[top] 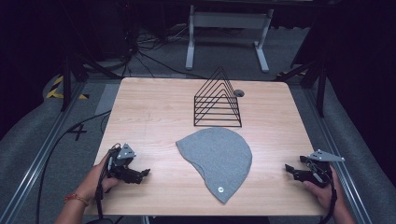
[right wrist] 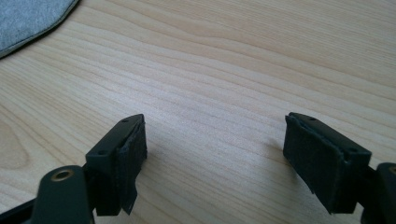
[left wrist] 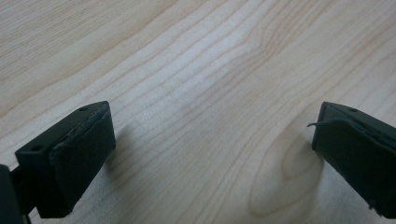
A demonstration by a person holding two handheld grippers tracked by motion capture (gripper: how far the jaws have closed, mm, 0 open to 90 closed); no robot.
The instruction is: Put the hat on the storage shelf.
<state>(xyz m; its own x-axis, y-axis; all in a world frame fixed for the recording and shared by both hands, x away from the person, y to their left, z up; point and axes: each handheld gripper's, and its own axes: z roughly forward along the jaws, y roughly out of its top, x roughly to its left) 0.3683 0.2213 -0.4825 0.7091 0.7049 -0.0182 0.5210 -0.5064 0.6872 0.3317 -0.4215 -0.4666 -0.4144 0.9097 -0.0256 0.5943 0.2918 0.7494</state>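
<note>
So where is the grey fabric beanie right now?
In the high view, the grey fabric beanie lies flat at the table's centre-front, just before the black wire rack.

**Desk and what lies on it**

A light wooden desk (top: pixel 140 116) with rounded corners carries two things. A grey knit cap (top: pixel 217 156) lies flat near the middle, towards the near edge, a small round tag at its lower tip. Just behind it, close but apart, stands a black wire file rack (top: pixel 217 100) with triangular dividers. Behind the rack, a small round cable hole (top: pixel 239 93) is set in the desk.
</note>
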